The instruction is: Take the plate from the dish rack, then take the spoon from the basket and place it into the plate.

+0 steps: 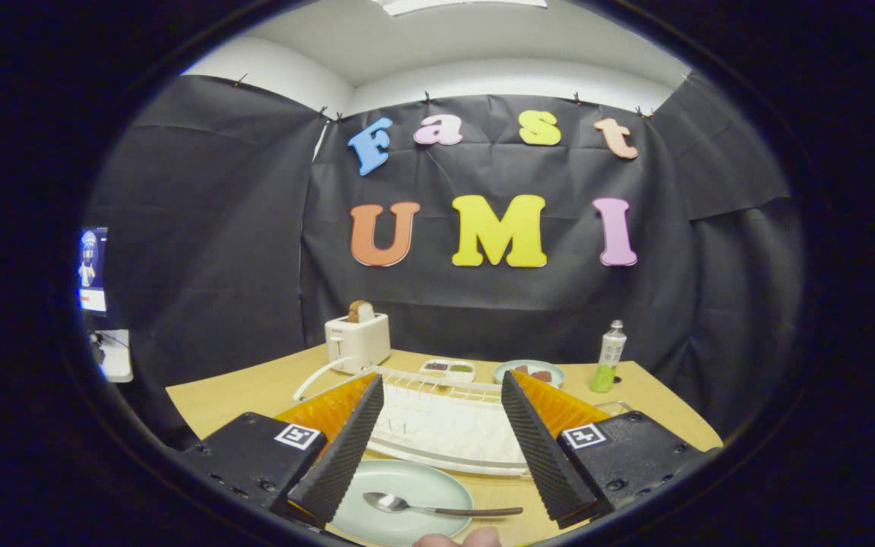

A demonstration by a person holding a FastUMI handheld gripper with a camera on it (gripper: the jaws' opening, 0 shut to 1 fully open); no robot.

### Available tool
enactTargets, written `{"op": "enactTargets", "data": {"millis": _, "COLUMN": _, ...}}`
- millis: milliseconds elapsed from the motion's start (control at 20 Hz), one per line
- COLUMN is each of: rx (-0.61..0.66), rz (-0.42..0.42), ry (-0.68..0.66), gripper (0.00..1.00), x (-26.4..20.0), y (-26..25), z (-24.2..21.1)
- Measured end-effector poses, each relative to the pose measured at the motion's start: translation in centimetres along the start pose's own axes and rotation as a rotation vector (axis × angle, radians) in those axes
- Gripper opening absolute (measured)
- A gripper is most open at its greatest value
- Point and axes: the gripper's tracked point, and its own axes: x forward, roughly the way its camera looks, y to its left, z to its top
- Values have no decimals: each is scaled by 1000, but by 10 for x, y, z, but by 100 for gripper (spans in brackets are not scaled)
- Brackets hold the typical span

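On the left, the pale green plate [407, 486] lay flat on the wooden desk [255, 391], low down between the two fingers of the claw [441, 444]. It looked hard and smooth, so it would likely be slippery and could break if dropped. Its thin rim looked like the best place to pinch it.

The spoon [437, 507] lay in the plate, its shiny bowl to the left and its dark handle poking out over the right rim. It looked light and stiff, and it could slide easily. The middle of the handle looked best for a grip. The job seemed done.

The claw was wide open and held nothing. It hung level above the plate and pointed forward at the white dish rack [445, 422] just beyond. Fingertips [456, 539] of a person showed close under the spoon.

Farther back stood a white toaster [358, 342], a small plate of food [529, 372] and a bottle [609, 357].
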Motion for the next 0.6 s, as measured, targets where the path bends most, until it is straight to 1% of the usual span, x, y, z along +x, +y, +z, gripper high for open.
{"op": "enactTargets", "data": {"millis": 100, "rx": 7, "rz": -47, "ry": -61, "gripper": 100, "x": -18, "y": 0, "z": 21}}
{"op": "enactTargets", "data": {"millis": 200, "rx": -12, "rz": -103, "ry": -93, "gripper": 100, "x": -33, "y": 1, "z": 33}}
{"op": "enactTargets", "data": {"millis": 350, "rx": -31, "rz": -147, "ry": -131, "gripper": 100, "x": -52, "y": 20, "z": 44}}
{"op": "enactTargets", "data": {"millis": 450, "rx": -46, "rz": -150, "ry": -139, "gripper": 100, "x": -59, "y": 38, "z": 43}}
{"op": "enactTargets", "data": {"millis": 600, "rx": -75, "rz": -200, "ry": -160, "gripper": 100, "x": -68, "y": 42, "z": 50}}
